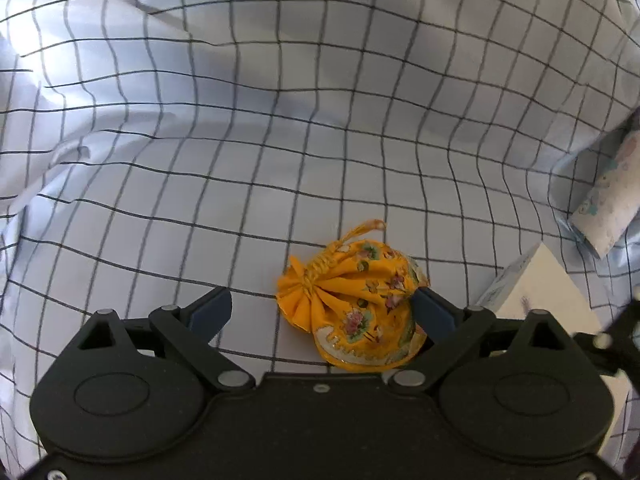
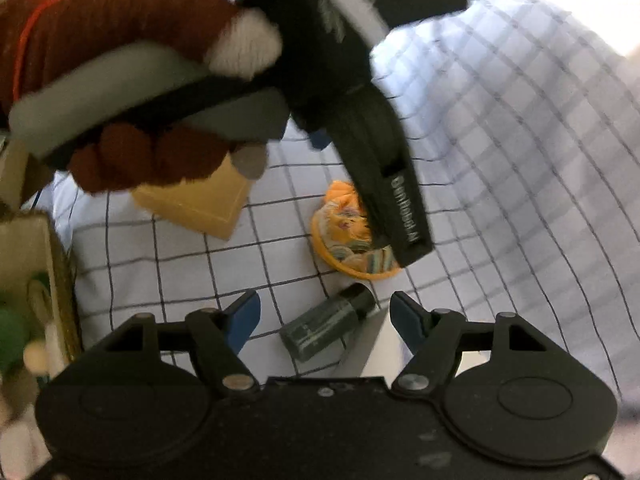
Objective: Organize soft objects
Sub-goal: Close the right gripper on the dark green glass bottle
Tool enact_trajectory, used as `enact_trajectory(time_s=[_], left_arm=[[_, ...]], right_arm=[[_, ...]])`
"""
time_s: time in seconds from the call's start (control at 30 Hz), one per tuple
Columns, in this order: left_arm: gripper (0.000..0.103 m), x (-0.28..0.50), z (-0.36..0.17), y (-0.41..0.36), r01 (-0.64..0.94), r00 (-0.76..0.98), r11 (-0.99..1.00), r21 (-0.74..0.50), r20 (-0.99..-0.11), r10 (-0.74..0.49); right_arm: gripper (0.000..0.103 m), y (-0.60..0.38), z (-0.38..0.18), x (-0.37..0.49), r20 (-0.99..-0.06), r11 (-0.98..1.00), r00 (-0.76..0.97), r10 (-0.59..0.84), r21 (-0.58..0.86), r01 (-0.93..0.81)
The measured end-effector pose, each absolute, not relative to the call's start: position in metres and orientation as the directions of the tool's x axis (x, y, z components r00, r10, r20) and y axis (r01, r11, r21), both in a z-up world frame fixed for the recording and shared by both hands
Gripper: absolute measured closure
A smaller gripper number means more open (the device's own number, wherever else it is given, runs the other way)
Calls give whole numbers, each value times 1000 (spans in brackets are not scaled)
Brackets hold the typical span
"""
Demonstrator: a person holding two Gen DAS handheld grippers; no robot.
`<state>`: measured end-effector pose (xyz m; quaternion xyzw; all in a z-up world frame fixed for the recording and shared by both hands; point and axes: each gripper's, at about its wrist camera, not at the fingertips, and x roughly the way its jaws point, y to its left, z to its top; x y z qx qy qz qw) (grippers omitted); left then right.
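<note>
A yellow drawstring pouch [image 1: 352, 300] with a flower print lies on the checked sheet [image 1: 280, 120]. My left gripper [image 1: 322, 306] stands wide open around it. The pouch sits toward the right finger [image 1: 430, 312] and well clear of the left one. In the right wrist view, a hand in a brown knitted glove [image 2: 120, 40] holds that left gripper over the same pouch [image 2: 344, 232]. My right gripper [image 2: 326, 314] is open and grips nothing. Below its fingers a small dark bottle [image 2: 328, 328] lies on the sheet.
A white box [image 1: 540, 292] stands right of the pouch, with its corner [image 2: 380, 344] beside the bottle. A pastel patterned packet [image 1: 612, 200] lies at the far right. A yellow box [image 2: 192, 200] sits behind, and a cardboard box [image 2: 36, 248] with toys stands at left.
</note>
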<state>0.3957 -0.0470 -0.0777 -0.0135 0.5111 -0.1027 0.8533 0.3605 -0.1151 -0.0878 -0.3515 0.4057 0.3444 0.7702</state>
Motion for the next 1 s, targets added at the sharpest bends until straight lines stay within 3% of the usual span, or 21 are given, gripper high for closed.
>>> enact_trajectory(time_s=[0.53, 0.73, 1.0], left_arm=[[9, 403, -61, 8, 14, 517, 990, -143, -846, -129], [9, 403, -62, 6, 32, 514, 989, -147, -846, -143], [9, 401, -62, 5, 44, 512, 989, -141, -847, -143]], right_arm=[[27, -93, -132, 381, -945, 64, 317, 82, -313, -948], [28, -86, -144, 393, -968, 32, 245, 61, -244, -969], [31, -93, -138, 411, -976, 155, 188, 112, -170, -973]])
